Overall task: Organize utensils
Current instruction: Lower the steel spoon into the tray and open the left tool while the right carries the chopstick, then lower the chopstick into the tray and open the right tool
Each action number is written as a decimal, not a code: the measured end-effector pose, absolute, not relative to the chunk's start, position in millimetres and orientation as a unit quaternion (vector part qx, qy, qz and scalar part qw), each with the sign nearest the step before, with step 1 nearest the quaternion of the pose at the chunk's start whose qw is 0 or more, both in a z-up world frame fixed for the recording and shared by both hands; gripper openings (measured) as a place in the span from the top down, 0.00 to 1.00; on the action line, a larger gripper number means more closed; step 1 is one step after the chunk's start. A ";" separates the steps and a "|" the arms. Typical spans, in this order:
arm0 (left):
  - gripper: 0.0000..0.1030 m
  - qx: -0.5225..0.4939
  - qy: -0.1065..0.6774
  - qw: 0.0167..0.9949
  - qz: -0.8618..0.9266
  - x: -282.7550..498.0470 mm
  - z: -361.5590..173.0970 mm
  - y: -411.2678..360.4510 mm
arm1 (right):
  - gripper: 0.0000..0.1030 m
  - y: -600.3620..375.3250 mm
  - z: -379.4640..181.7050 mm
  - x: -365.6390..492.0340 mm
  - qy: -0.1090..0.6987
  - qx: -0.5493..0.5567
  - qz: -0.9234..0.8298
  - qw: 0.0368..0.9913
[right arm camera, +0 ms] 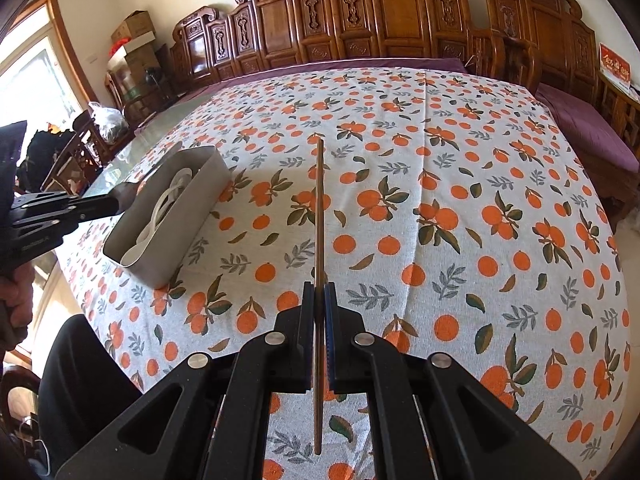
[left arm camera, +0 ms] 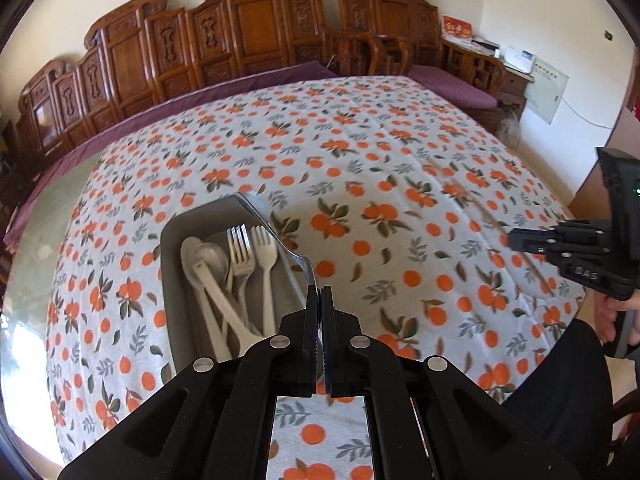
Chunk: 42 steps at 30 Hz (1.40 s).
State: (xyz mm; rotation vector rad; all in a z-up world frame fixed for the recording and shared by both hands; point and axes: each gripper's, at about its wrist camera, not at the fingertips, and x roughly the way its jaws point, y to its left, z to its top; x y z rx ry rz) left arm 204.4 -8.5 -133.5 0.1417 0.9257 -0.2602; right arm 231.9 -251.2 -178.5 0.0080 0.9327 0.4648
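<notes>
Carved wooden screen panels along the far wall, purple cushioned bench below them. Orange-print tablecloth over most of the surface, bare glass past its left edge.

Left gripper clamped on a metal utensil (bowl or blade not clear, blurred), handle rising from between the pads, far end over the right wall of the gray tray. White plastic spoons and forks inside that tray, handles toward the camera.

Right gripper closed on a thin brown chopstick, pinched partway along, tip forward over the cloth, rear end back between the arms. Gray tray well to the left of it in the right wrist view, near the cloth's left edge.

Wide stretch of open cloth ahead and to the right of both grippers. Both pitched steeply downward. Fingers of a hand wrapped on the right gripper's grip, dark-clothed lap by the near edge.
</notes>
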 end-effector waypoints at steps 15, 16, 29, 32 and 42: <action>0.99 0.048 0.496 0.862 -0.091 223.5 -187.5 26.1 | 0.94 -244.6 -186.8 230.6 0.452 0.001 0.226 0.863; 0.99 0.048 0.498 0.862 -0.086 224.2 -189.4 28.3 | 0.94 -242.6 -187.9 231.0 0.454 0.003 0.227 0.862; 0.91 0.028 0.508 0.859 -0.065 220.1 -189.6 58.6 | 0.94 -199.8 -183.0 234.9 0.452 0.003 0.248 0.857; 0.89 0.023 0.497 0.865 -0.066 215.2 -179.1 66.1 | 0.94 -183.9 -176.9 237.1 0.449 0.000 0.256 0.856; 0.65 0.008 0.464 0.884 -0.053 200.2 -146.2 91.9 | 0.94 -110.4 -159.0 247.8 0.439 -0.010 0.295 0.849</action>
